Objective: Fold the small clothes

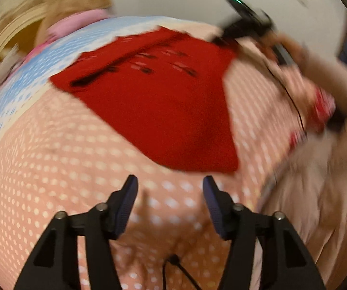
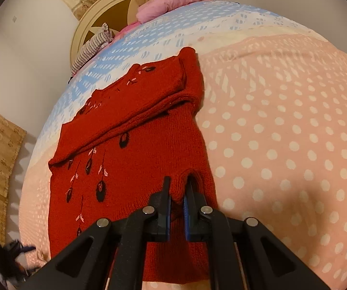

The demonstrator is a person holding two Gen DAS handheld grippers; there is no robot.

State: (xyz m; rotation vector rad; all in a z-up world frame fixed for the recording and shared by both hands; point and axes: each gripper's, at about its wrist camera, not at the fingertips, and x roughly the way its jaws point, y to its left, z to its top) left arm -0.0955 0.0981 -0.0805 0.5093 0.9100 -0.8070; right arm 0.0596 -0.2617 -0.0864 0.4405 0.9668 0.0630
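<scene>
while pinching a raised fold at the near edge of the red knitted sweater (image 2: 134,145), right tool (image 2: 177,193) pressed together; left tool (image 1: 169,188) spread, empty, over the polka-dot bedspread (image 1: 52,169); sweater flat on bed.

Surface: a bed under a polka-dot bedspread (image 2: 282,130), pink with white dots around and ahead of both pairs of fingers, turning pale blue with white marks at the far end.
On it, right view: a red knitted sweater (image 2: 130,159) with dark embroidered motifs lies flat, reaching from between the fingers to well ahead and left of them; one sleeve is folded across its body.
On it, left view: the same sweater (image 1: 163,101) lies just ahead of the fingertips, blurred.
Far end: a pink pillow (image 2: 171,2) and a striped cloth (image 2: 91,48) rest at the blue edge, well beyond the fingers.
</scene>
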